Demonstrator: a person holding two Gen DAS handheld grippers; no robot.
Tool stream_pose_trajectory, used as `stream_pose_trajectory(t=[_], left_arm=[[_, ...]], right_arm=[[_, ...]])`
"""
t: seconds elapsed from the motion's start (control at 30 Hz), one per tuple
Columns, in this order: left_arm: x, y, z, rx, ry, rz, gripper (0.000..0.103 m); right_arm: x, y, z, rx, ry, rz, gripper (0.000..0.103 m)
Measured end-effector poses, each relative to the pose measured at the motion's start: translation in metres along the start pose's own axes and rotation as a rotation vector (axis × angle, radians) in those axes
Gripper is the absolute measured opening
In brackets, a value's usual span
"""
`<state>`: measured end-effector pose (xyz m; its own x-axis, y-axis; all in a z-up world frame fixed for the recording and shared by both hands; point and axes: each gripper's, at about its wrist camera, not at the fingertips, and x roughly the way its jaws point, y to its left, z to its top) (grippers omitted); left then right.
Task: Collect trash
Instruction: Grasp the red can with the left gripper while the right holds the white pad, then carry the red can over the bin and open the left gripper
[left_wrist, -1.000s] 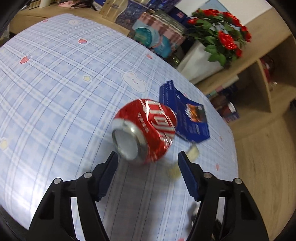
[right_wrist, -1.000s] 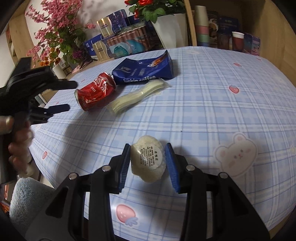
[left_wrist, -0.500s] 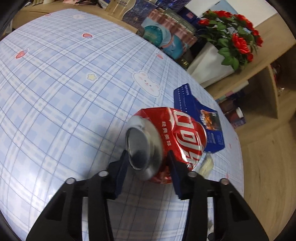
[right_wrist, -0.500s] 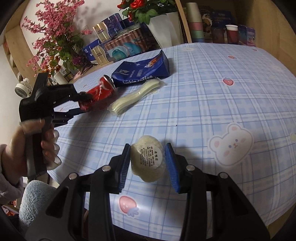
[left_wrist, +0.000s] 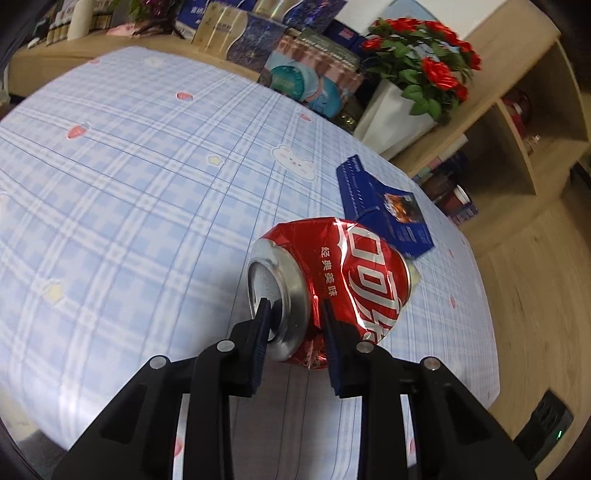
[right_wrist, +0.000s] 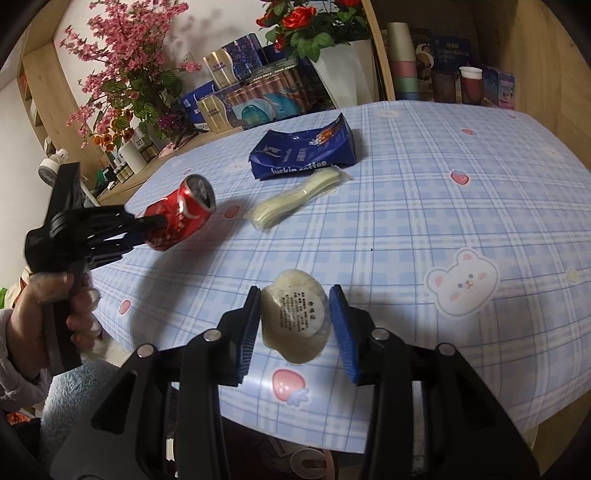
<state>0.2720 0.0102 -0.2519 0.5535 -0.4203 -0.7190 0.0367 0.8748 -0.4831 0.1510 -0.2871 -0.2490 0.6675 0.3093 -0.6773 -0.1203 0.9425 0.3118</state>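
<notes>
A crushed red soda can (left_wrist: 354, 273) sits between the jaws of my left gripper (left_wrist: 295, 306). The jaws are closing, and their pads press on the can's silver rim end. From the right wrist view, the can (right_wrist: 184, 210) hangs over the table's left edge in the left gripper (right_wrist: 147, 225), which a hand grasps. My right gripper (right_wrist: 296, 295) is shut on a pale round wrapped packet (right_wrist: 295, 317) with a printed label, held just above the tablecloth. A blue coffee bag (right_wrist: 303, 155) and a clear packet of pale strips (right_wrist: 295, 199) lie on the table.
The table (right_wrist: 443, 229) has a blue checked cloth with bear and strawberry prints. Behind its far edge stand boxes, a white pot of red roses (left_wrist: 399, 110) and pink blossoms (right_wrist: 122, 74). Wooden shelves with cups (right_wrist: 402, 62) stand on the right. A grey rug lies below the left edge.
The left jaws closed from wide apart onto the can. The can left its spot by the blue bag and moved toward the table's left edge. The right gripper kept its hold.
</notes>
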Motion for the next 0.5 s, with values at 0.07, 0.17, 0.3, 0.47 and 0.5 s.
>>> stream_pose_trajectory(t=[0.07,0.17,0.3,0.47,0.5], left_arm=[[-0.012,-0.001,-0.007,0.006,-0.007,-0.013,0.025],[-0.036,-0.005,-0.021,0.029,-0.025,-0.040,0.021],[-0.041,-0.013,-0.031,0.071,-0.005,-0.053,0.020],[-0.039,-0.014,-0.031,0.046,-0.004,-0.068,0.019],[-0.040,-0.016,-0.031,0.048,-0.001,-0.073,0.019]], right_arm=[[-0.005,0.002,-0.001,0.001,-0.002,0.002,0.040],[-0.013,0.008,-0.004,-0.004,-0.006,0.006,0.040],[-0.016,0.017,-0.009,-0.026,0.001,0.008,0.040],[-0.021,0.023,-0.014,-0.021,0.000,0.013,0.040],[-0.022,0.024,-0.014,-0.025,-0.003,0.011,0.040]])
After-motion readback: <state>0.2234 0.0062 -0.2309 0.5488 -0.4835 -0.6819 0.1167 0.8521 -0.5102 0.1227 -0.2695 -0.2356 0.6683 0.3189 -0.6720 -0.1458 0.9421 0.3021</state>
